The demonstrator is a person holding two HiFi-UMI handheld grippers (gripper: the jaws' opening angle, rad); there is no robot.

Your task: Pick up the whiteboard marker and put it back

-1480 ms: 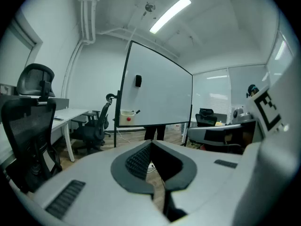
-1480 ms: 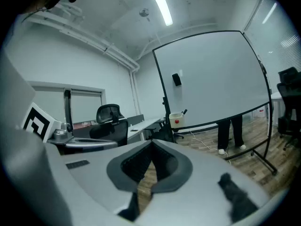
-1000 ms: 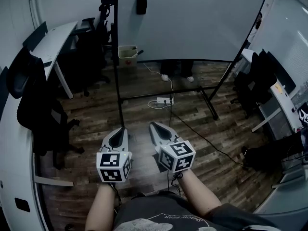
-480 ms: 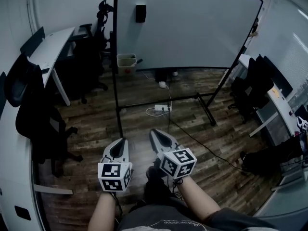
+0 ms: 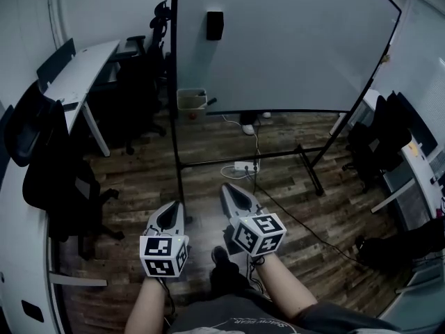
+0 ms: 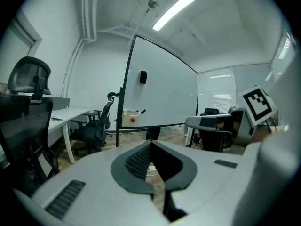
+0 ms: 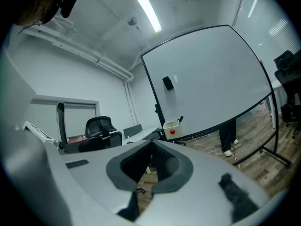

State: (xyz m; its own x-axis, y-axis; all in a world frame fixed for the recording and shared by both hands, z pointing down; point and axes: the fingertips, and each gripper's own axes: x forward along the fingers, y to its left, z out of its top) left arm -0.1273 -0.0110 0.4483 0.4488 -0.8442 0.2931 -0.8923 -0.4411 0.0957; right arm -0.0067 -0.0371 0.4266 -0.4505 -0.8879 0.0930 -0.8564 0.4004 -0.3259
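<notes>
My left gripper (image 5: pixel 172 207) and right gripper (image 5: pixel 227 188) have jaws closed, empty. At twelve o'clock, the marker (image 6: pixel 142 111) pokes from a box (image 5: pixel 191 100), mostly hidden.

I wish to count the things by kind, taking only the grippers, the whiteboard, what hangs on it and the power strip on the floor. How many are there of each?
Grippers: 2 (left gripper, right gripper, both shut and empty)
Whiteboard: 1
Black block on the board: 1
Box at the board's lower edge: 1
Marker in the box: 1
Power strip: 1
Total: 7
</notes>
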